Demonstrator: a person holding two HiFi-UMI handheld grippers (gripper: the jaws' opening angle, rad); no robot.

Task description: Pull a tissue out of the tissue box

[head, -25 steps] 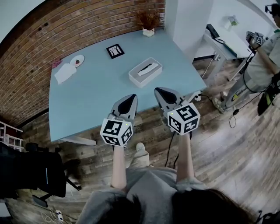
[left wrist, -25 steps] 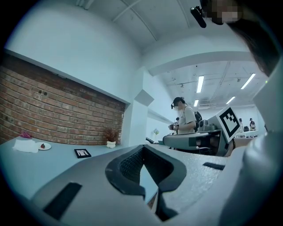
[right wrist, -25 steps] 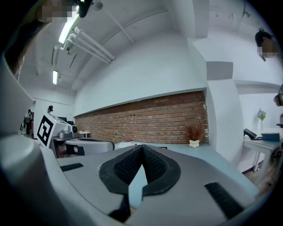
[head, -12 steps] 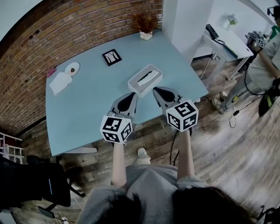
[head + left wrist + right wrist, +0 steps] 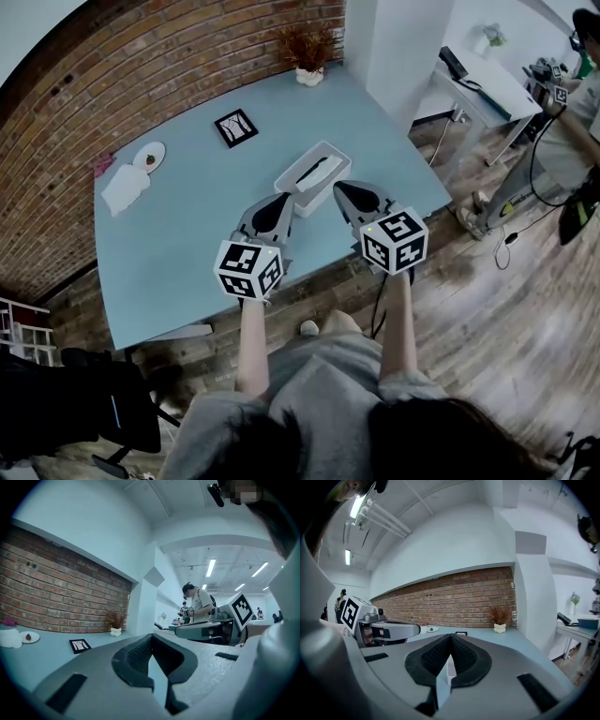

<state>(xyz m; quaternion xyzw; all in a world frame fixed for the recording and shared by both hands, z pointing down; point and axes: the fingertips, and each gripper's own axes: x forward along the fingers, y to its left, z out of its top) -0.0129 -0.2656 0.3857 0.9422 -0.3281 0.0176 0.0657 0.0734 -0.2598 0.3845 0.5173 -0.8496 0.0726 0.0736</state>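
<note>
The white tissue box (image 5: 312, 174) lies on the pale blue table (image 5: 187, 244), its slot dark with a tissue edge showing. My left gripper (image 5: 283, 199) is shut and empty, with its tip just short of the box's near left corner. To the right, my right gripper (image 5: 343, 187) is also shut and empty beside the box's near right corner. In the left gripper view the left gripper (image 5: 151, 637) has its jaws meeting at the tip. The right gripper (image 5: 451, 637) looks the same in its own view, with a sliver of the white box (image 5: 450, 670) below the tip.
Farther back on the table are a black framed picture (image 5: 235, 127), a potted dry plant (image 5: 309, 56), a small plate (image 5: 149, 156) and a crumpled white paper (image 5: 124, 190). A white desk (image 5: 487, 80) and a person (image 5: 572, 112) are at the right, and a black chair (image 5: 84, 412) is at the lower left.
Both grippers have moved forward over the table's near edge towards the tissue box and now flank its near end. Their jaws stayed shut.
</note>
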